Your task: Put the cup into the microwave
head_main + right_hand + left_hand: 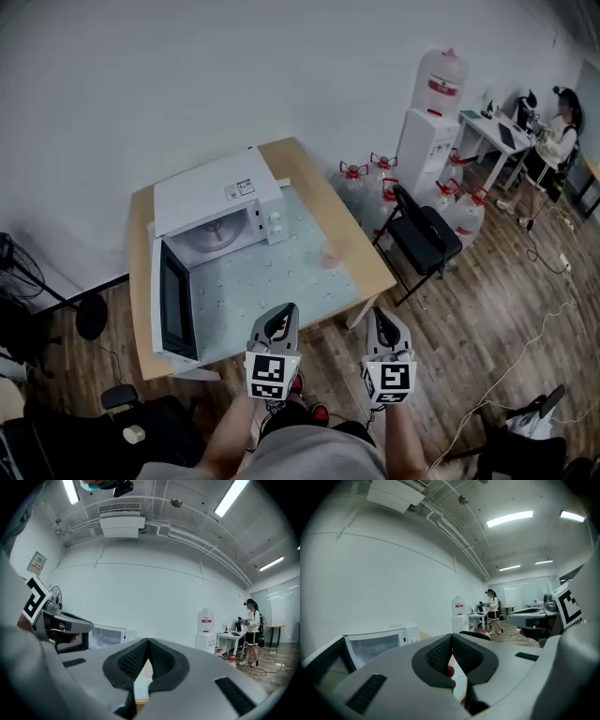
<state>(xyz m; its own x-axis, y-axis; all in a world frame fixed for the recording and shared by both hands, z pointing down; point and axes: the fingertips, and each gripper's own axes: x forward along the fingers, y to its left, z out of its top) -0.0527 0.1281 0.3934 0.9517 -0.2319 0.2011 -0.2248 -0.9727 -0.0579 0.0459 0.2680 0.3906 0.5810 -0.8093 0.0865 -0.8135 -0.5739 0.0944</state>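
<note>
A small translucent pinkish cup (330,253) stands on the pale mat (281,277) of the wooden table (302,169), right of the white microwave (220,208). The microwave's door (176,302) hangs open toward me and the glass turntable inside shows. My left gripper (282,317) and right gripper (382,319) hover side by side just off the table's near edge, short of the cup. In the left gripper view the jaws (451,641) are shut and hold nothing; the microwave (377,644) lies ahead to their left. The right gripper (148,644) is likewise shut and holds nothing.
A black chair (424,234) stands at the table's right side. Behind it are a water dispenser (427,131) and several water jugs (366,183) on the floor. A person (555,141) sits at a desk far right. A stand (91,316) and cables lie at left.
</note>
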